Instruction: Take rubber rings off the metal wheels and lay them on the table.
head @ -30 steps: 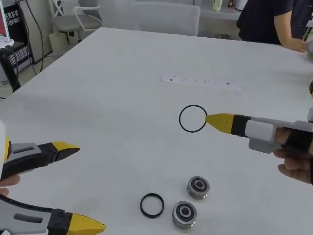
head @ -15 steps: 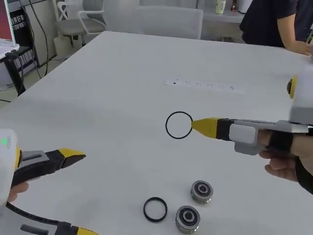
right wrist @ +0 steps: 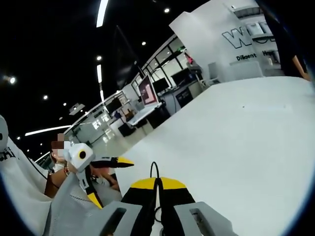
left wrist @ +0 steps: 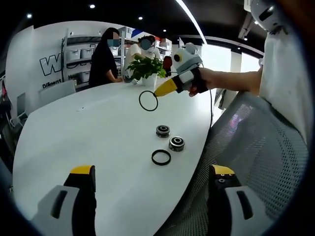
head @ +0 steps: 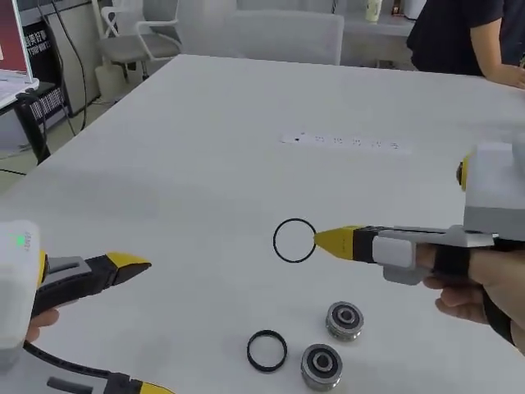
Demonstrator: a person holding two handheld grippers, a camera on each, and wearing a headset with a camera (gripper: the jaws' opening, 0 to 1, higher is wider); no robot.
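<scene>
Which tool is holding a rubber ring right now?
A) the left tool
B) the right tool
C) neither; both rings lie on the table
B: the right tool is shut on a thin rubber ring, while the left tool stands open.

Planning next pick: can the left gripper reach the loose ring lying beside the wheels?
Probably yes: left gripper is open and empty, with bare table between it and that ring.

A white power strip [head: 340, 141] lies flat before a grey chair [head: 283, 37]; a potted plant [left wrist: 146, 68] stands upright.
</scene>
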